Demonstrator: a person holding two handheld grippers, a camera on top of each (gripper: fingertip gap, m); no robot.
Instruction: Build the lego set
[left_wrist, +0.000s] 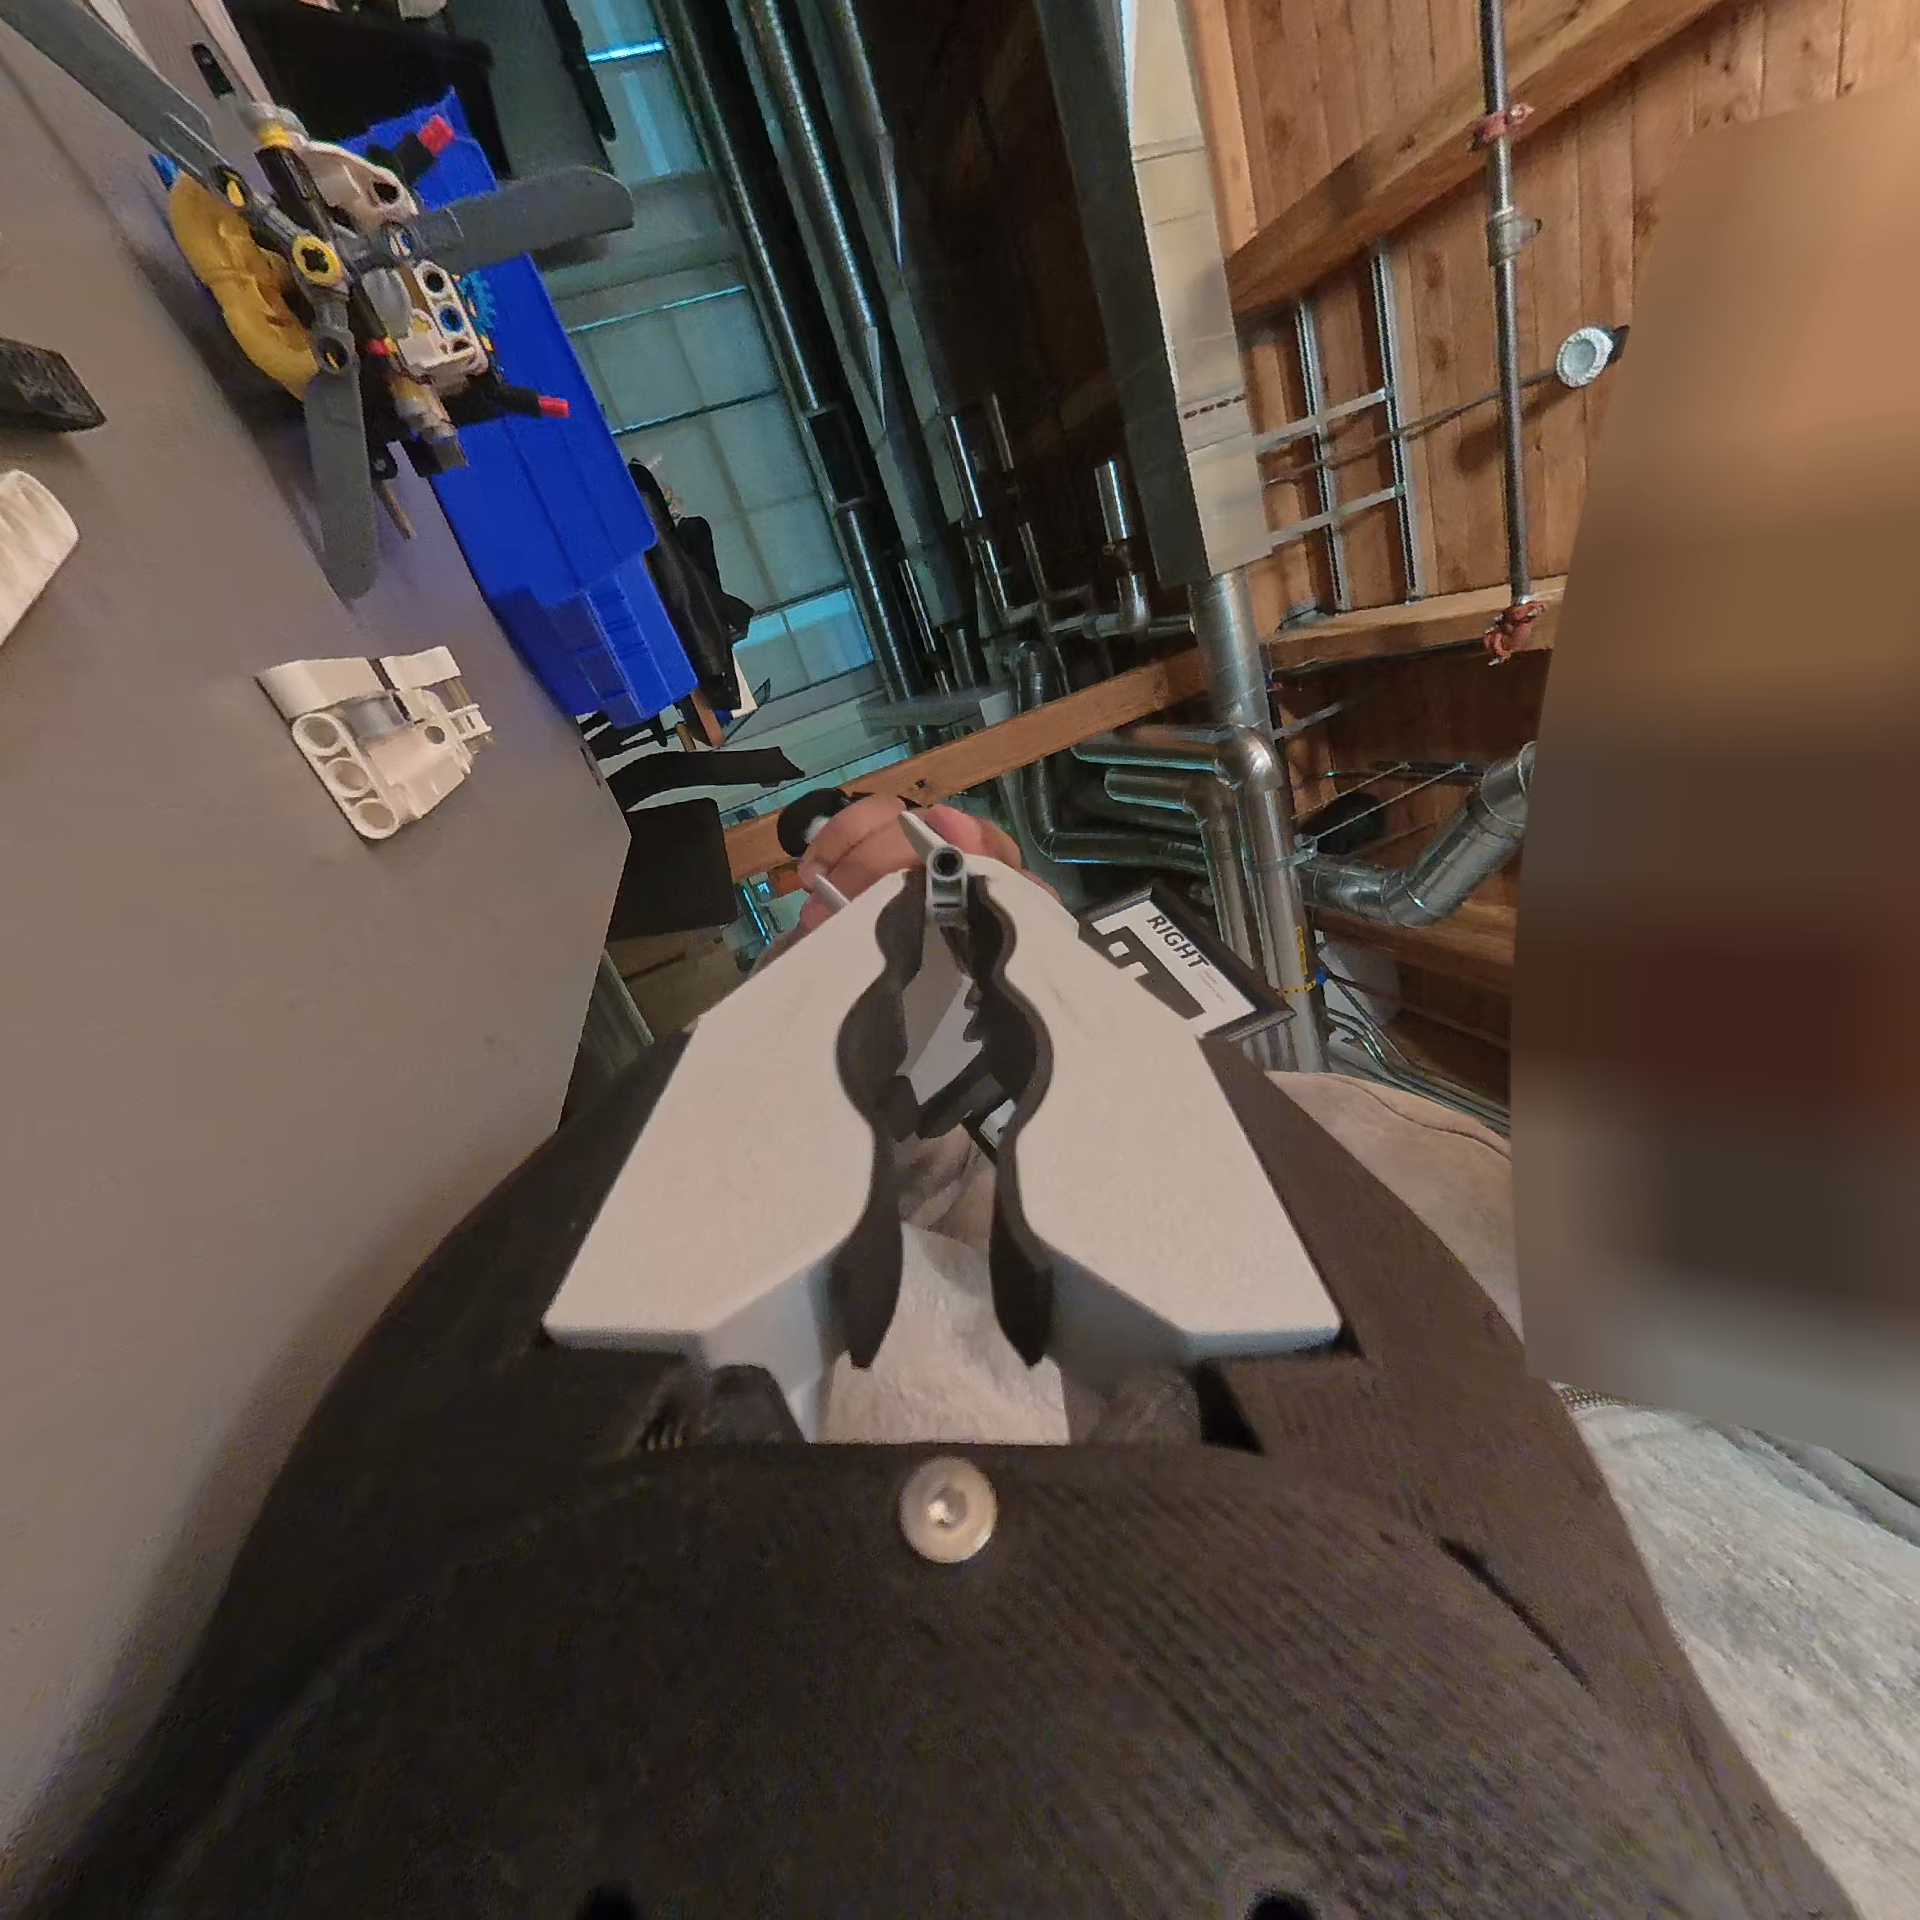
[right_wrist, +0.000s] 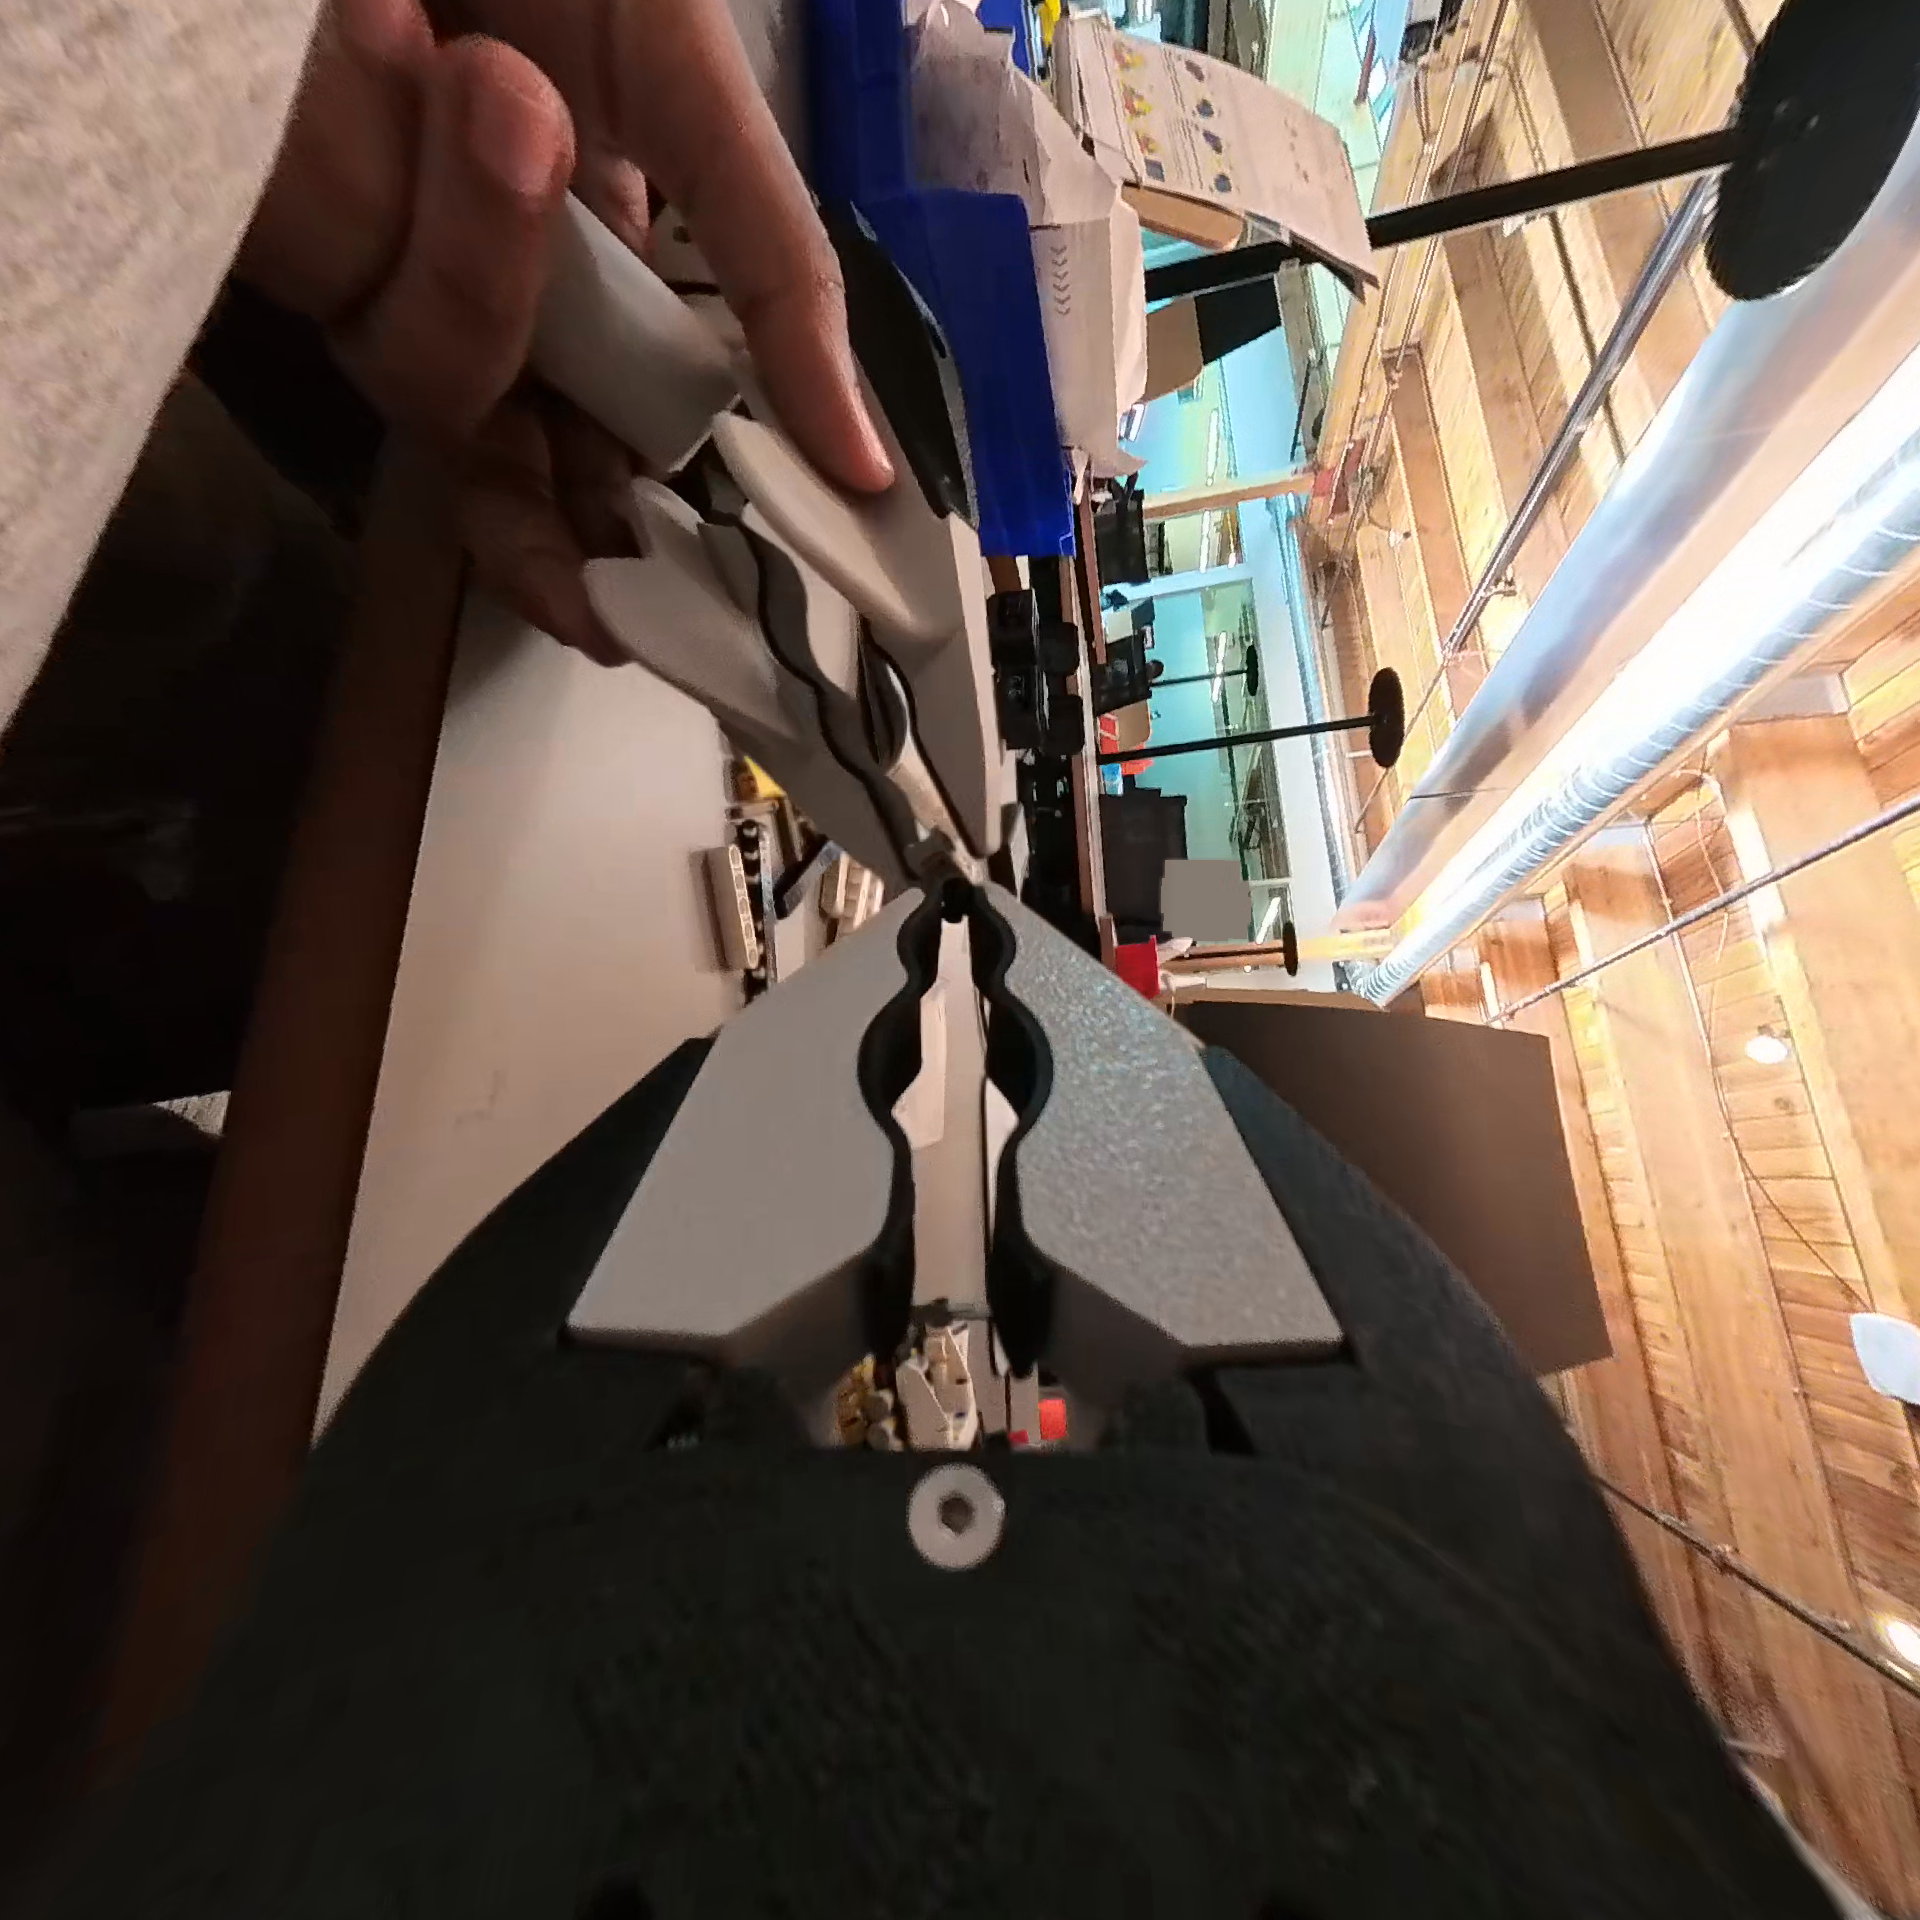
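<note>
Left wrist view shows the left tongs (left_wrist: 945, 904) lifted off the grey worktop (left_wrist: 208, 935), with the tips pinching a small grey lego piece (left_wrist: 945, 883). The piece has a round hole at its end, and it sticks out past the tips. Behind it is a hand (left_wrist: 883, 842) and a thin white stick, but what the stick belongs to is hard to tell. On the worktop, well apart from the tongs, sits a half-built lego model (left_wrist: 343, 301) with yellow, white and grey parts and long grey blades. It is right beside a blue bin (left_wrist: 551, 499). Nearer to the tongs lies a white lego part (left_wrist: 379, 732) with round holes.

Right wrist view shows the right tongs (right_wrist: 951, 899) with the tips nearly pressed together, meeting the tips of the left tongs (right_wrist: 935, 831) point to point. The small grey piece (right_wrist: 925, 852) sits right where they meet. I cannot tell if the right tongs are gripping it too. A hand (right_wrist: 499, 260) holds the left tongs from above. More lego bits (right_wrist: 743, 894) lie on the worktop behind.
</note>
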